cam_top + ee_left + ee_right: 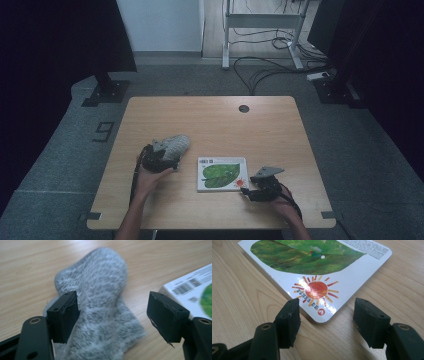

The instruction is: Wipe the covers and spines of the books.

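Wooden table point(210, 120), book and sock near its front edge. Board book point(221, 174) flat at centre-front, green leaf and sun on cover. Grey sock point(100, 305) lying left of book. Left gripper point(112, 312) jaws apart, straddling sock, no squeeze. Right gripper point(325, 316) jaws apart, book's near corner between them, untouched.

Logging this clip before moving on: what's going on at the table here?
A person works at a wooden table with a gripper in each hand. The left gripper has its jaws open around a grey sock; one pad is at the sock's edge, the other stands clear. The right gripper sits open at the near corner of a flat picture book with a green leaf and a sun on its cover, not gripping it. Sock and book both lie on the table.
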The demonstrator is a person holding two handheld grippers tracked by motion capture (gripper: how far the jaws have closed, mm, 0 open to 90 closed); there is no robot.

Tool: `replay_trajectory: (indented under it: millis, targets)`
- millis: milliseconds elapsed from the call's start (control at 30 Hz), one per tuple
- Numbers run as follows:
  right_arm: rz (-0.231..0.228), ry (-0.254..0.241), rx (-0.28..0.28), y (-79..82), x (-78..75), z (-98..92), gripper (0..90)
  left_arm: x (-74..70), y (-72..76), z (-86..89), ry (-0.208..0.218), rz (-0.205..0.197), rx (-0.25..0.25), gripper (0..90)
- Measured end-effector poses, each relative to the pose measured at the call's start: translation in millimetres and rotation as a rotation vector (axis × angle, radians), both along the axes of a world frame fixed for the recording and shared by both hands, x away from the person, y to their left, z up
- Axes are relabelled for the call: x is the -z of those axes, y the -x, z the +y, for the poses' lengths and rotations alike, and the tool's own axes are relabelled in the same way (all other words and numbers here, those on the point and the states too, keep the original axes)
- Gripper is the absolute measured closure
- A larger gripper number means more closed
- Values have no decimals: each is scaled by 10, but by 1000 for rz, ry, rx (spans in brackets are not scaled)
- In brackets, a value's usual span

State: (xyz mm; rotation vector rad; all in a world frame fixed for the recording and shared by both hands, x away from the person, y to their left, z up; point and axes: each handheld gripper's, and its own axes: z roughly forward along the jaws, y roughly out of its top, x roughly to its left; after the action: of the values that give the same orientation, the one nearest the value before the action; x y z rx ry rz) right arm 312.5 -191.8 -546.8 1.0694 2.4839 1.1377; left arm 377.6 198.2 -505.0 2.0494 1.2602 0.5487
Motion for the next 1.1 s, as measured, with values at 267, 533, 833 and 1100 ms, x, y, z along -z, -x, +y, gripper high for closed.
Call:
replay_trajectory:
  millis: [267,533,833,1100]
  targets:
    - [-4,0,1,2,3,3,373,224,-127,-22,-41,75,-22,303]
    - [-11,1,-2,10,7,13,378,282,-137,19,-13,82,-18,440]
    - [-10,0,-21,22,6,36,381,227,-100,95,37,64,-8,669]
    - [-12,1,-31,25,6,45,382,23,19,118,143,17,36,684]
